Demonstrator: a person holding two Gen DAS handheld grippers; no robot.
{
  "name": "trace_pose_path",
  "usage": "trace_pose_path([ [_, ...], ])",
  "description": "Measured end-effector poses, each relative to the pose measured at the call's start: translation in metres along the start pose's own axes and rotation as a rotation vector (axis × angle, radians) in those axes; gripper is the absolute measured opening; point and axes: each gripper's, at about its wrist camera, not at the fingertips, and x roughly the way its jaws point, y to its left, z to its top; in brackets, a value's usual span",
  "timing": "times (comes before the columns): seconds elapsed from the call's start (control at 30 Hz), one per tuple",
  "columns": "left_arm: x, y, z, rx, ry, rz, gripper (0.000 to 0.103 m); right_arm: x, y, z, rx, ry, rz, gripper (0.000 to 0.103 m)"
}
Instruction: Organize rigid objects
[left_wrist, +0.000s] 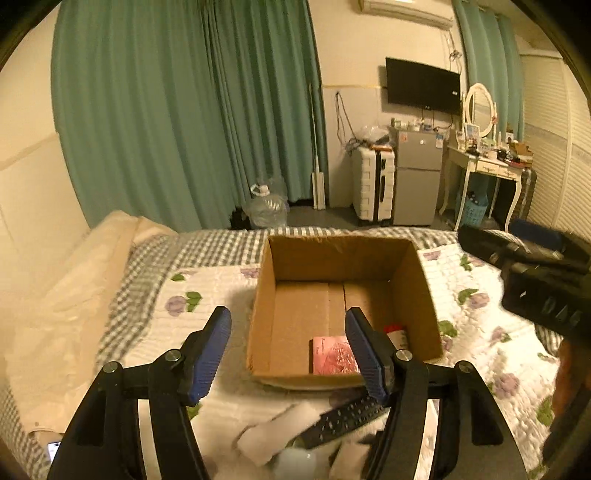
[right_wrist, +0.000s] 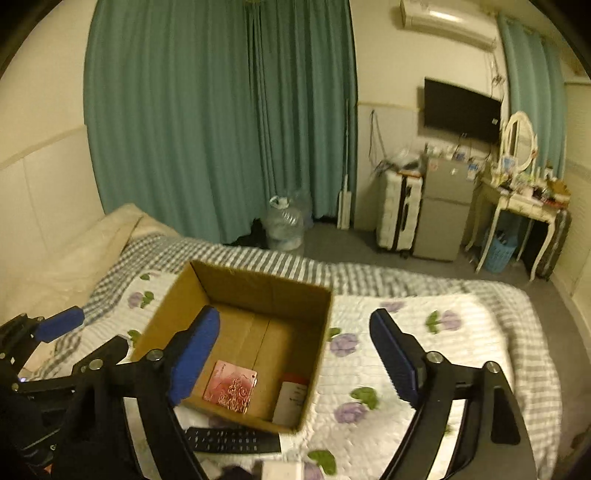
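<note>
An open cardboard box (left_wrist: 266, 295) (right_wrist: 173, 295) sits on the floral bedspread. Inside lie a pink patterned card (left_wrist: 330, 354) (right_wrist: 231, 386) and a white bottle with a red cap (left_wrist: 397, 334) (right_wrist: 291, 397). A black remote control (left_wrist: 340, 419) (right_wrist: 231, 439) lies on the bed in front of the box, with white objects (left_wrist: 273, 432) beside it. My left gripper (left_wrist: 291, 354) is open and empty, above the box's near edge. My right gripper (right_wrist: 295, 356) is open and empty, over the box's right side.
The bed (right_wrist: 443, 369) has a checked blanket at its far edge and a cream pillow (left_wrist: 74, 280) at left. Beyond are green curtains, a water jug (left_wrist: 266, 206), a suitcase, a small fridge (left_wrist: 417, 177) and a dressing table (left_wrist: 487, 166).
</note>
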Motion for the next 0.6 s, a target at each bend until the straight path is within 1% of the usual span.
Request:
trace_pose_path([
  [0.13, -0.035, 0.005, -0.003, -0.001, -0.028, 0.001, 0.068, -0.053, 0.007, 0.006, -0.046, -0.033, -0.043, 0.093],
  [0.17, -0.044, 0.008, -0.005, -0.004, -0.034, -0.005, 0.068, -0.066, 0.01, 0.004, -0.059, -0.038, -0.049, 0.095],
  [0.3, -0.065, 0.016, -0.013, -0.011, -0.051, -0.007, 0.07, -0.099, 0.017, -0.008, -0.079, -0.054, -0.065, 0.1],
  [0.37, -0.072, 0.021, -0.021, -0.015, -0.061, 0.002, 0.071, -0.107, 0.022, -0.017, -0.081, -0.049, -0.063, 0.102],
  [0.47, -0.075, 0.028, -0.032, -0.039, -0.055, 0.002, 0.071, -0.11, 0.028, -0.032, -0.089, -0.034, -0.061, 0.103],
  [0.6, -0.063, 0.032, -0.054, -0.062, -0.039, 0.043, 0.071, -0.097, 0.044, -0.058, -0.109, -0.002, -0.022, 0.103],
])
